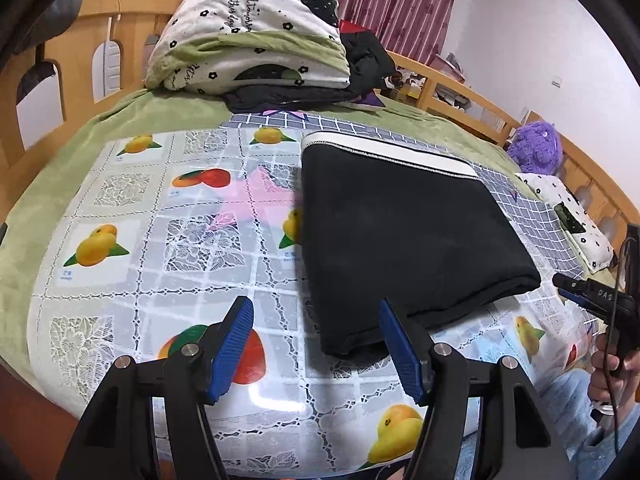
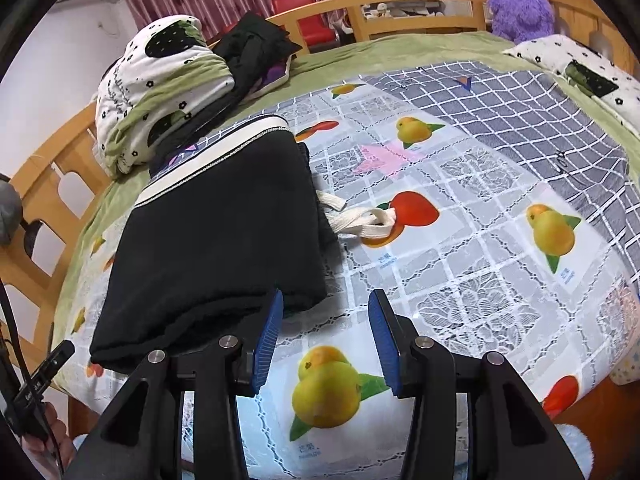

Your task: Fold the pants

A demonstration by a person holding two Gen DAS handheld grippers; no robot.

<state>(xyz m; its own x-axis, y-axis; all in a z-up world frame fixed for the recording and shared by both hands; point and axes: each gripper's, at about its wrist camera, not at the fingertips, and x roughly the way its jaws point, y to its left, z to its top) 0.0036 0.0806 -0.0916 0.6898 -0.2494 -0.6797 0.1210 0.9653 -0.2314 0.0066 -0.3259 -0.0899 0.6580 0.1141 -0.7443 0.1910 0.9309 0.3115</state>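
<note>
Looking along the left tongs [image 1: 316,344], I am seeing their blue ribbed pads standing apart with nothing between them, hovering over the glossy fruit-printed plastic cover [image 1: 168,240] spread on the bed. The black fleece pants with a white side stripe [image 1: 400,232] are lying just ahead and to the right of these tongs, already doubled into a thick rectangular bundle, its near corner sitting just beyond the right-hand pad; whether that pad is touching the cloth I cannot tell. The right tongs [image 1: 576,292] are showing at the far right edge, held in a hand [image 1: 612,364].

Looking along the right tongs [image 2: 326,336], I am again seeing the pads parted and gripping nothing. The pants [image 2: 216,240] are lying ahead and to the left, the near fold edge just by the left-hand pad. A cream woven drawstring [image 2: 360,220] is trailing out of the bundle onto the cover ahead of the tongs.

Judging from this, the folding is looking nearly finished, and both tongs are hanging free beside the bundle. The next move is probably calling for tucking the loose drawstring under the fold, or pressing the bulging near edge flat.
</note>
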